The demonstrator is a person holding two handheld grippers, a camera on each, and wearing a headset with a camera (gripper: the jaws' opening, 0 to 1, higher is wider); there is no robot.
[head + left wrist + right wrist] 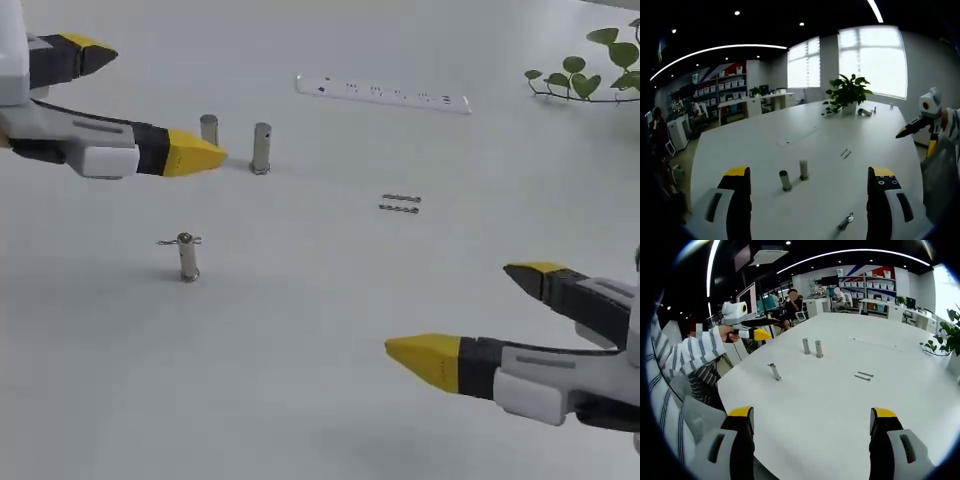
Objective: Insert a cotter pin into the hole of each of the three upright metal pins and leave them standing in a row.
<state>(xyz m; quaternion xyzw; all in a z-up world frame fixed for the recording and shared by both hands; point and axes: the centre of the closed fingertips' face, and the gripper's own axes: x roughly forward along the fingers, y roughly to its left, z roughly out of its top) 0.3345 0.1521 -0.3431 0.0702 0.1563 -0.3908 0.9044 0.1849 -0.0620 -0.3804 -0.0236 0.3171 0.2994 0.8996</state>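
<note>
The right gripper (450, 308) hovers at the near right, its yellow-tipped fingers (430, 360) spread wide and holding nothing. The left gripper (158, 100) hangs at the far left, fingers also spread and empty, one tip just beside a bare metal pin (209, 128). A second bare pin (261, 148) stands upright close to the first.

Two loose cotter pins (400, 198) lie flat and side by side on the white tabletop (320, 420), between the grippers and to the right of the bare pins. They are thin, short and silvery.

The fitted pin (188, 257) stands nearer, apart from the other two. A cotter pin (178, 241) runs crosswise through its top.

One of three appears done. The next step is probably fetching a loose cotter pin, and the right gripper is closer. Pinch one alone, at its end, so the legs stick out free. It may slide on the smooth surface. The left fingers could steady a bare pin low on its shaft, keeping the hole clear.
</note>
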